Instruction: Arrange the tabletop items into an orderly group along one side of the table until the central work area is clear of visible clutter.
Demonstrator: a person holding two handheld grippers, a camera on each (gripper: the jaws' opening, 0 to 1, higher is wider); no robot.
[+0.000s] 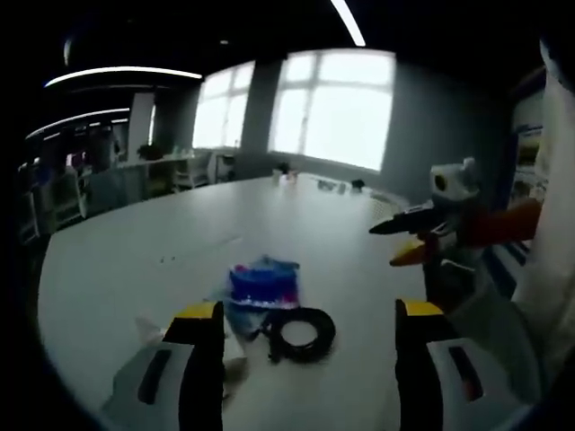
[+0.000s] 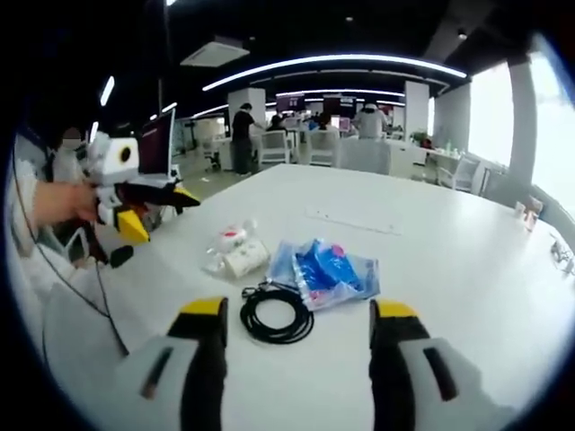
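On the white round table (image 1: 135, 260) lie a blue plastic packet (image 1: 263, 283), a coiled black cable (image 1: 301, 333) touching its near edge, and a small white item (image 1: 235, 352) by my left jaw. My left gripper (image 1: 310, 316) hovers open just short of the cable. The right gripper (image 1: 404, 241) comes in from the right with its jaws apart. In the right gripper view the same blue packet (image 2: 328, 269), cable coil (image 2: 277, 319) and a clear bag with a white roll (image 2: 235, 251) lie ahead of my open right gripper (image 2: 299, 314). The left gripper (image 2: 157, 211), held in a hand (image 2: 58, 202), is at the left.
Small items (image 1: 287, 175) sit at the table's far end near bright windows (image 1: 337, 108). More small things (image 2: 530, 211) lie at the table's right edge. Desks, chairs and standing people (image 2: 243, 135) fill the office beyond. A thin cord (image 2: 103, 305) trails down at the left.
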